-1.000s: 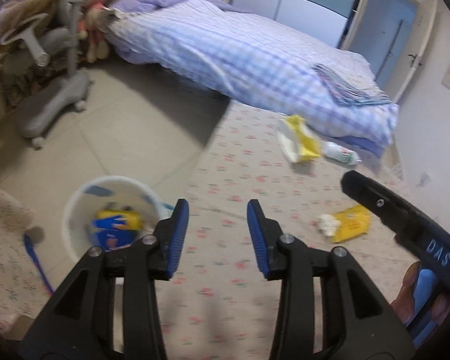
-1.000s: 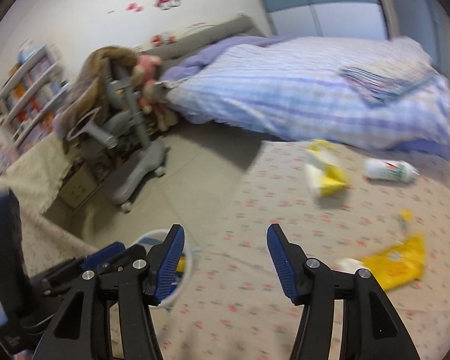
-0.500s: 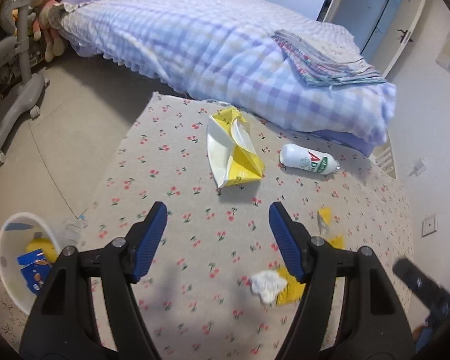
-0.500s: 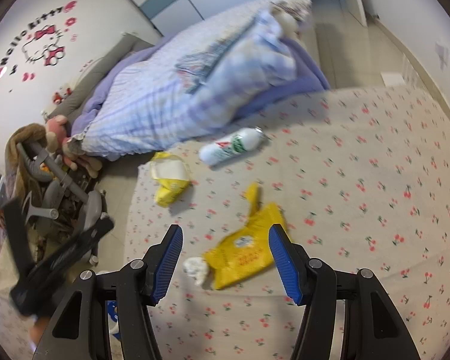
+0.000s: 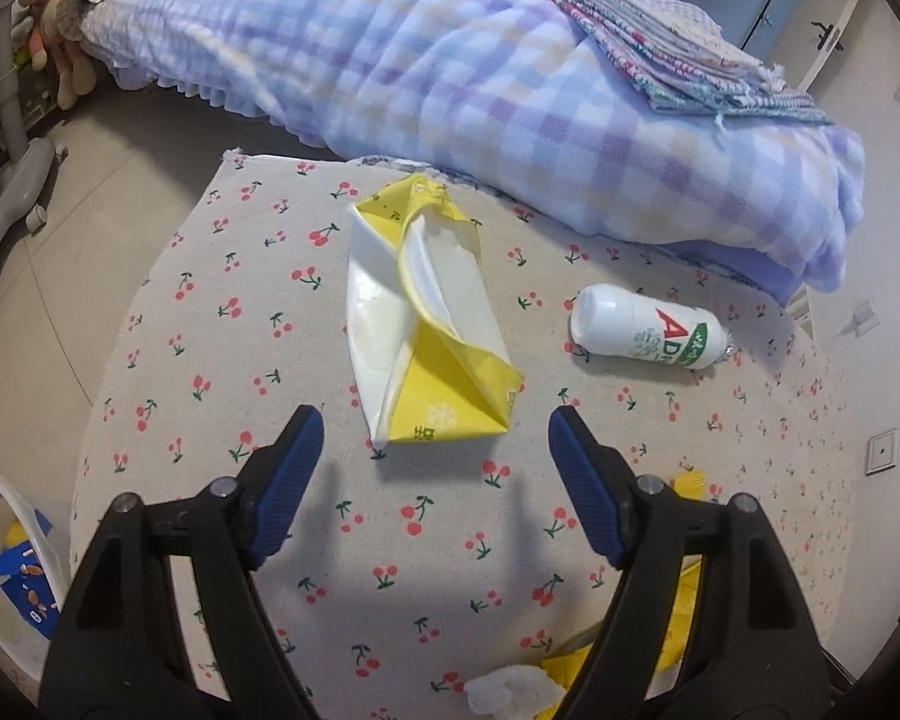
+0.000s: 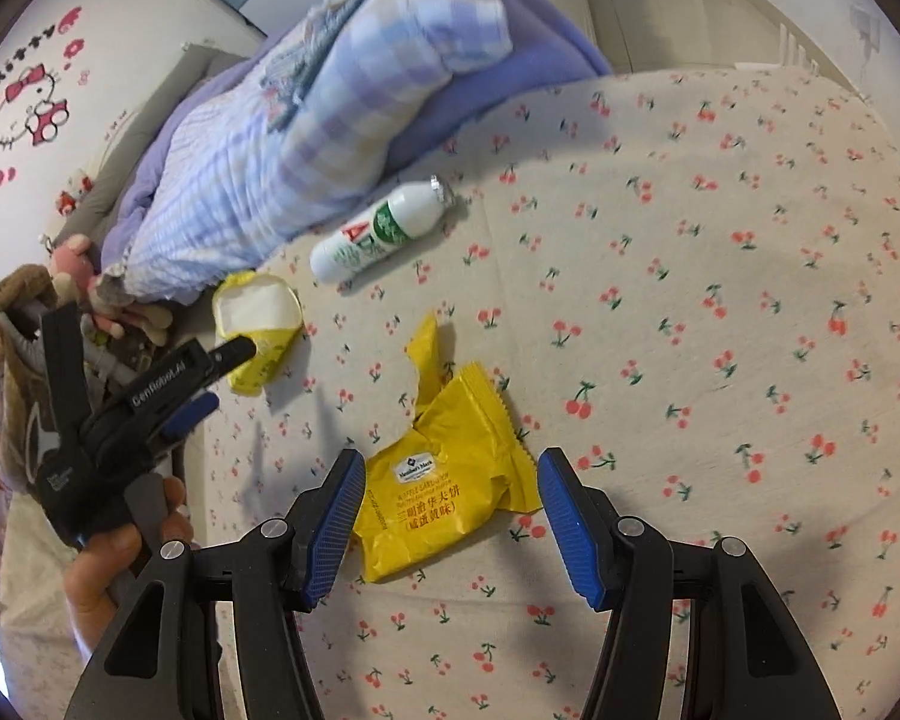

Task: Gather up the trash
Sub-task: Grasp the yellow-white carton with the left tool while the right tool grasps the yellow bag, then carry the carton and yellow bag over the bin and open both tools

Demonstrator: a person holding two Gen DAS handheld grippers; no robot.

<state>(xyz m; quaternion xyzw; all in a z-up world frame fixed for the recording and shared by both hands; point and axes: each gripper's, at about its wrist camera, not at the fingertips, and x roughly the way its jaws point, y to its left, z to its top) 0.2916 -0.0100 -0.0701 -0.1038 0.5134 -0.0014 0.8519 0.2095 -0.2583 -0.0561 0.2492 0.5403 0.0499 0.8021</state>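
The right gripper [image 6: 450,516], jaws wide, straddles the flat yellow foil snack wrapper [image 6: 444,504] on the cherry-print fabric mat [image 6: 720,312]. The left gripper [image 5: 435,480] (also wide, empty) faces the crumpled yellow-and-white plastic bag [image 5: 420,330]. Risk: thin foil may slide from closing pads, or mat fabric gets pinched.

The right gripper [image 6: 450,516] hangs with jaws spread either side of a yellow snack wrapper [image 6: 450,480] on the cherry-print mat [image 6: 720,300], with a white bottle [image 6: 381,231] beyond and the left gripper [image 6: 210,372] nearby.
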